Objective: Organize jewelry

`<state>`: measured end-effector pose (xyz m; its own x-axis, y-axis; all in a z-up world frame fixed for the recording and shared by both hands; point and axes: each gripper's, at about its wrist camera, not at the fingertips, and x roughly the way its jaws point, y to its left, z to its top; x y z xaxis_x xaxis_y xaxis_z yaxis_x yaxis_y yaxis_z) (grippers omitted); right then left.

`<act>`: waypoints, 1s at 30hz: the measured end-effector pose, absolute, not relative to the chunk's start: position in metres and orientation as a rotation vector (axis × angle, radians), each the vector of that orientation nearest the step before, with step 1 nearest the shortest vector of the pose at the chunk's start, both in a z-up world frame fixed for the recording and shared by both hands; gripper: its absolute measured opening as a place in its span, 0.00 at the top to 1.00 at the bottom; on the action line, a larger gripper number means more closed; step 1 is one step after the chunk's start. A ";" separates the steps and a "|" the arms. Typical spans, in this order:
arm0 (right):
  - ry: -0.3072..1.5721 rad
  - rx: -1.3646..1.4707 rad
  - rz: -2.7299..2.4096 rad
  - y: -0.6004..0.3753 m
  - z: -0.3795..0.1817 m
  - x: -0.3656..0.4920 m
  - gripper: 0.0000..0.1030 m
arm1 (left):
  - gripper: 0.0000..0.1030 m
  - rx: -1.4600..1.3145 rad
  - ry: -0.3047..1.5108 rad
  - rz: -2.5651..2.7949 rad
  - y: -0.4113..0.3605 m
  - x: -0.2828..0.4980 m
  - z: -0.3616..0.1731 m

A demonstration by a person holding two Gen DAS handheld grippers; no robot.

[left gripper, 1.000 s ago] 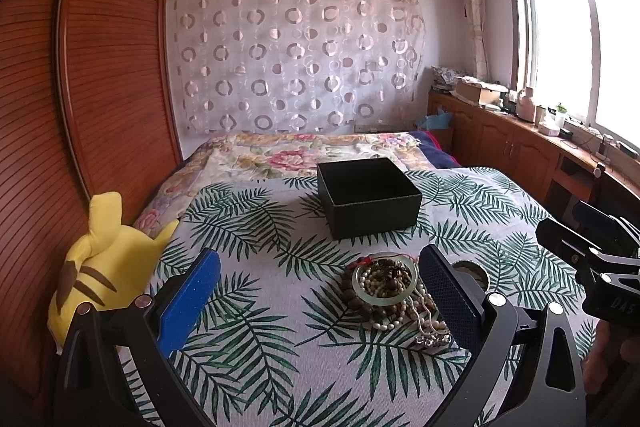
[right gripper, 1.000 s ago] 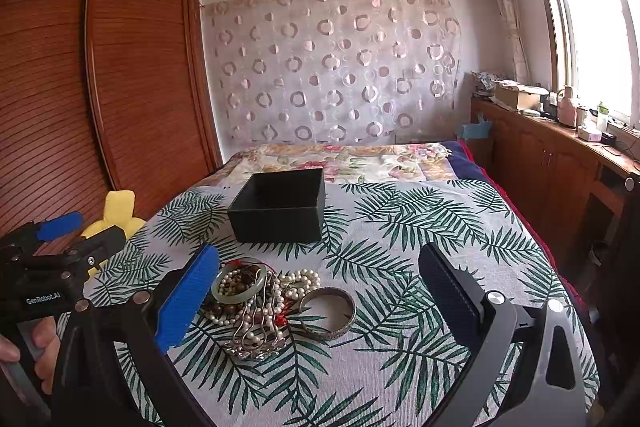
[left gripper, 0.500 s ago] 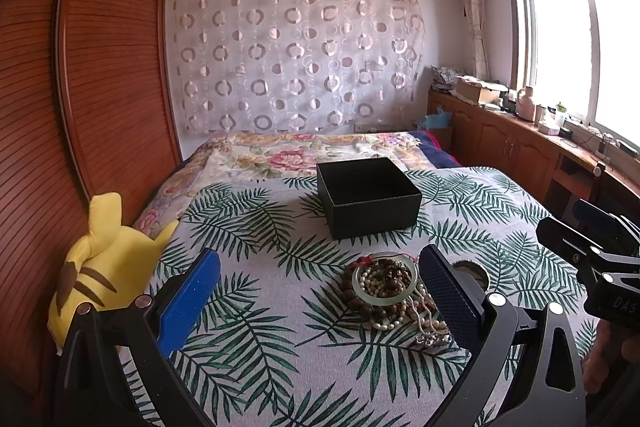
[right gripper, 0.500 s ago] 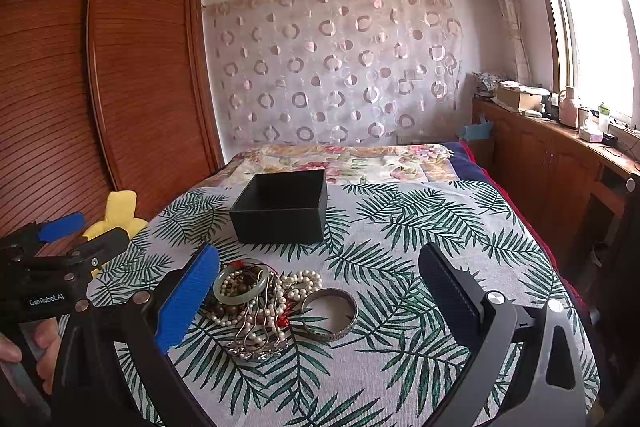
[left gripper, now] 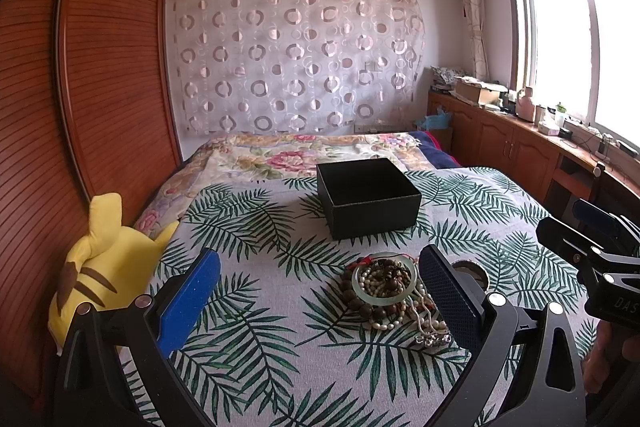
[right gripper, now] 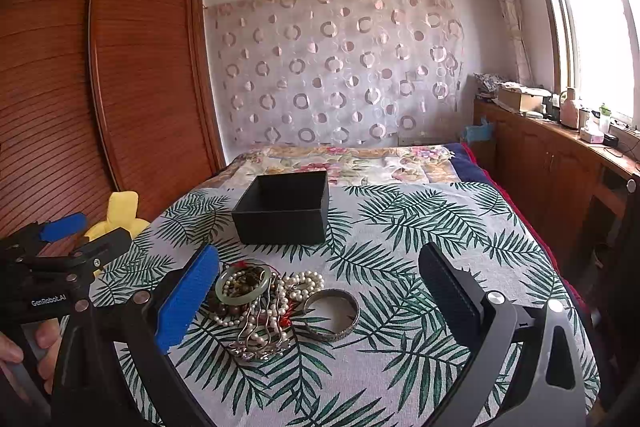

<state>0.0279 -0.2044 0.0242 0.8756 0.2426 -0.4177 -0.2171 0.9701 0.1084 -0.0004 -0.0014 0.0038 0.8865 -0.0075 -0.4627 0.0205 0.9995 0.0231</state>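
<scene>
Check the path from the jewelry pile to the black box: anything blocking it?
Nothing visible. Only bare leaf-print bedspread lies between the jewelry pile and the open black box. Both grippers are open, short of the pile.

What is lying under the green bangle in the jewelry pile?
The green bangle rests on pearl strands and dark wooden beads, which show through its ring. Anything deeper in the pile is covered.
</scene>
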 end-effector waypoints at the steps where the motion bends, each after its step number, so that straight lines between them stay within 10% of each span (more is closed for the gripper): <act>1: 0.443 0.059 0.240 -0.204 0.024 0.028 0.02 | 0.07 0.027 0.481 -0.015 -0.001 0.000 0.004; 30: 0.450 0.058 0.246 -0.196 0.033 0.026 0.02 | 0.07 0.029 0.498 -0.027 -0.007 -0.001 0.009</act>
